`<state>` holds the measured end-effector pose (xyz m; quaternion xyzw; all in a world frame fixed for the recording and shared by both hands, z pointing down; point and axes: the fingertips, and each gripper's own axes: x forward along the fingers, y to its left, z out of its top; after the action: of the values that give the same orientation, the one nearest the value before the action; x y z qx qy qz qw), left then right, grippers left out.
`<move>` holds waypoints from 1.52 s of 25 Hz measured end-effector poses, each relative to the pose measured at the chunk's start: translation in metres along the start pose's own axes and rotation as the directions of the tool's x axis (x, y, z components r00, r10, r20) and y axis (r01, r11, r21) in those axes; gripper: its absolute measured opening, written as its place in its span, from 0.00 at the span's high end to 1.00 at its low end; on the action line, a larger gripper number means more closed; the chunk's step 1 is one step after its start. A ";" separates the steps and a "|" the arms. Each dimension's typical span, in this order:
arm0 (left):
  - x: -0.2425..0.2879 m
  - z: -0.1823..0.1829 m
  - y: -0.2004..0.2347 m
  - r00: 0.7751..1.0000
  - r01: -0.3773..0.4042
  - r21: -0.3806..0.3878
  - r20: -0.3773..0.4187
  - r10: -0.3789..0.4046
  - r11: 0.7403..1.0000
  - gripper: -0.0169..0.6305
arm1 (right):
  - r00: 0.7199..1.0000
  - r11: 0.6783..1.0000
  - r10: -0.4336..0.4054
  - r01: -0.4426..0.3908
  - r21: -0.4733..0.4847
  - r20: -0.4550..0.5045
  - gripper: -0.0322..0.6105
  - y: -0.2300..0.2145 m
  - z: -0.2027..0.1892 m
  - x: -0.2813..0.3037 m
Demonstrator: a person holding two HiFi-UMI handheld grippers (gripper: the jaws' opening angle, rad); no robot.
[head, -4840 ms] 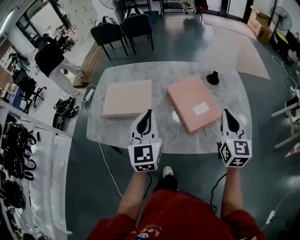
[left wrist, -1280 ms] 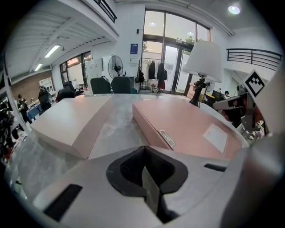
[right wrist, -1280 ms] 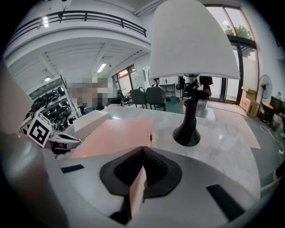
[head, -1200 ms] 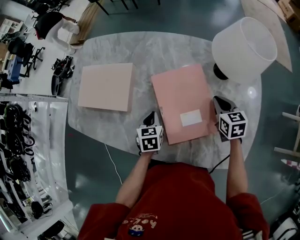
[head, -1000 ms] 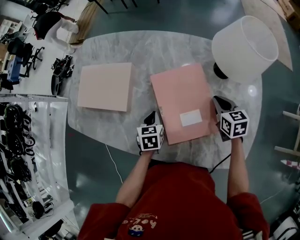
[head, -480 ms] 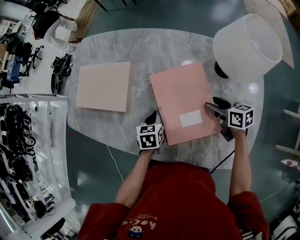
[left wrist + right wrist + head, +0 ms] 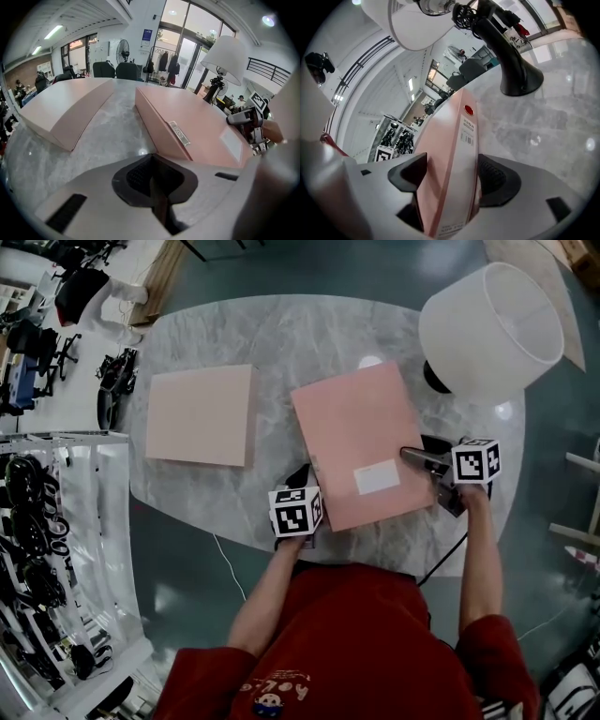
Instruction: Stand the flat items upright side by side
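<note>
Your R gripper [image 7: 417,460] jaws, just opened, straddle flat pink cardboard box's [image 7: 352,427] right edge, no pinch yet; L gripper [image 7: 301,472] shut, at box's near-left corner.

Two flat boxes lie on the tabletop [image 7: 281,334], well apart, neither upright. The pink box [image 7: 352,427] lies right of centre, slightly skewed, with a white label [image 7: 377,477] near its front right corner. The beige box [image 7: 199,415], plain and paler, lies to its left.

two pink boxes [image 7: 199,415] [image 7: 361,443], one lamp [image 7: 490,329], one table [image 7: 281,334], two grippers [image 7: 300,471] [image 7: 417,460]
</note>
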<state>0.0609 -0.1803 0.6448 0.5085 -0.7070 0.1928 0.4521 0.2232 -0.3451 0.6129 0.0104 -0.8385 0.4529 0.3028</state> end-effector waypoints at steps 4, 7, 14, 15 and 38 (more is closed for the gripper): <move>0.002 0.000 -0.001 1.000 0.001 -0.002 -0.011 -0.001 1.000 0.97 | 0.999 1.000 0.022 -0.022 0.010 -0.024 0.45 0.002 -0.001 0.002; 0.002 0.001 -0.001 1.000 0.000 -0.003 -0.013 0.000 1.000 0.97 | 0.999 1.000 0.020 -0.019 0.004 -0.039 0.45 0.003 0.000 0.002; 0.002 0.005 0.000 1.000 0.006 -0.014 -0.014 -0.007 1.000 0.97 | 0.998 1.000 0.005 -0.006 -0.013 -0.059 0.45 0.007 0.003 0.001; 0.002 0.005 0.000 1.000 0.010 -0.016 -0.014 -0.010 1.000 0.97 | 0.998 1.000 0.004 -0.005 -0.017 -0.062 0.45 0.007 0.002 0.002; -0.001 0.001 0.009 0.995 0.098 -0.060 0.026 -0.097 0.993 0.97 | 0.994 0.997 0.073 -0.075 0.021 0.077 0.45 0.060 0.021 -0.034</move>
<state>0.0526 -0.1774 0.6449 0.5306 -0.6920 0.1427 0.4682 0.2224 -0.3345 0.5414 0.0003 -0.8438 0.4730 0.2536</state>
